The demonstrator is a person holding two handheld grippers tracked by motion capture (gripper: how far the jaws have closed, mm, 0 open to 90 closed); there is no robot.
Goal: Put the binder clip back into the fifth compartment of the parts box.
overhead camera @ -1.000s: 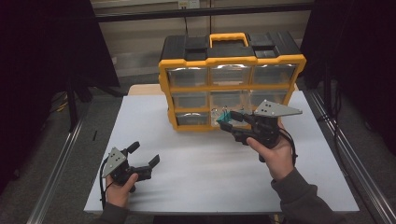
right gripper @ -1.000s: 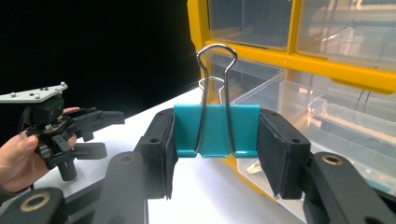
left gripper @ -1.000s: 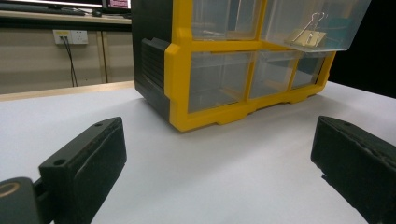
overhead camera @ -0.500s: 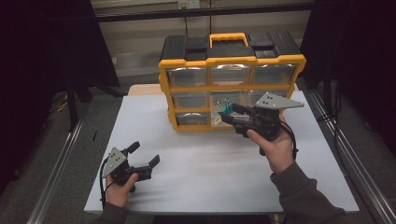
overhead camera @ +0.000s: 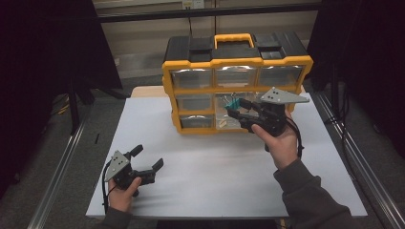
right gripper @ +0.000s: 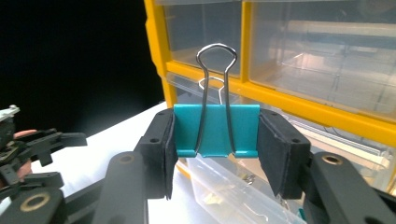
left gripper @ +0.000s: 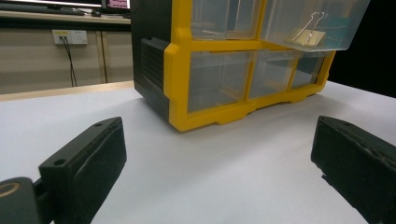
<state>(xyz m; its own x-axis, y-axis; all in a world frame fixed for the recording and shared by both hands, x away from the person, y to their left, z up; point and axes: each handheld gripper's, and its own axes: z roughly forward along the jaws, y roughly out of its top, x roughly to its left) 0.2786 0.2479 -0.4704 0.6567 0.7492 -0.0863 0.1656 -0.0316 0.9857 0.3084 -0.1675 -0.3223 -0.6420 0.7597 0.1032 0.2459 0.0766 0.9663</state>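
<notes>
Table (overhead camera: 200, 167) white and matte, beige wall (overhead camera: 143, 47) behind, dark surroundings.

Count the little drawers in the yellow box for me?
9 drawers in the box: three in the top row, three in the middle, three at the bottom. The gripper partly hides the right ones.

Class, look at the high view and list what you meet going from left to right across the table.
left gripper → yellow drawer cabinet → teal binder clip → right gripper → right hand
</notes>
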